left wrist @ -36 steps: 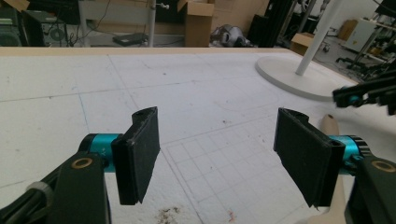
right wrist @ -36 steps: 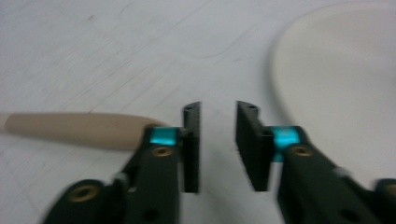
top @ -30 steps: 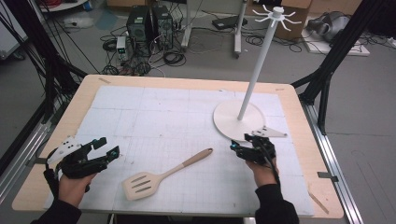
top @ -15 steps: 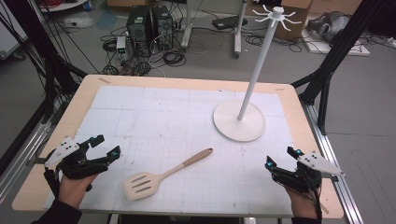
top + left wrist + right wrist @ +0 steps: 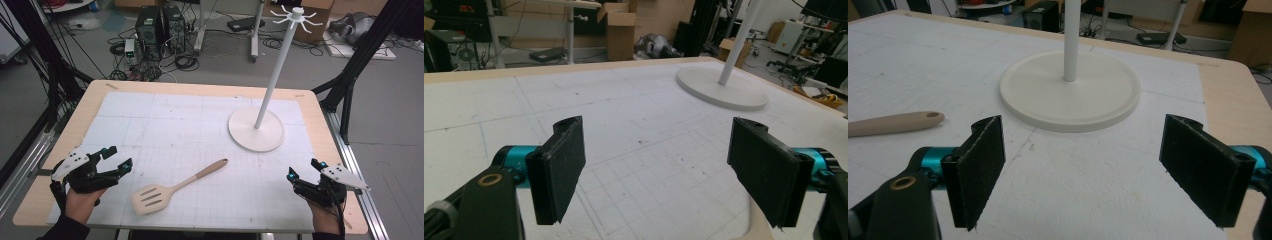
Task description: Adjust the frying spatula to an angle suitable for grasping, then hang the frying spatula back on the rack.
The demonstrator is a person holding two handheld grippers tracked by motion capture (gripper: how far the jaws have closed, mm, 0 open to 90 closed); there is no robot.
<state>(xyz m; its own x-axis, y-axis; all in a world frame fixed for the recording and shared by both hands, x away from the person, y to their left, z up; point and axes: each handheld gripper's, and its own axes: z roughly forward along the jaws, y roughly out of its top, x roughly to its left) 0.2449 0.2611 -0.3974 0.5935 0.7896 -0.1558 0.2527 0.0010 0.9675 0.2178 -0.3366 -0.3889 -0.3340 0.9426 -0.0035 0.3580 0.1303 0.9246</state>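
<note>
— Since the earlier pictures, what had moved?

— Right gripper [image 5: 303, 175]: it had travelled from beside the stand's base to the near right corner of the table, and its jaws had just been opening, with nothing between them. Left gripper [image 5: 116, 158]: it kept its place by the near left edge; its jaws had widened and then eased in slightly, and they stood apart and empty.

— Items, largest first?

— Table [image 5: 320, 125]: light wooden top, covered by a white gridded mat [image 5: 165, 125]. Stand [image 5: 256, 129]: white, a round base on the right half of the mat toward the far edge, a tall pole, and hooks at its top. Spatula [image 5: 172, 187]: wooden and slotted, lying flat on the mat near the near edge, between the two grippers, blade toward the left gripper, handle pointing toward the stand, touching neither gripper.

— Step in hand?

— By my judgement, the approach: both grippers were parked at the near corners, and the spatula had not yet been picked up. The next move would call for a gripper to reach inward, straddle the handle and close on it.

— Surface and room?

— The mat showed faint specks. Behind the table was a grey floor with computer cases [image 5: 160, 25], loose cables, cardboard boxes and black frame legs.
</note>
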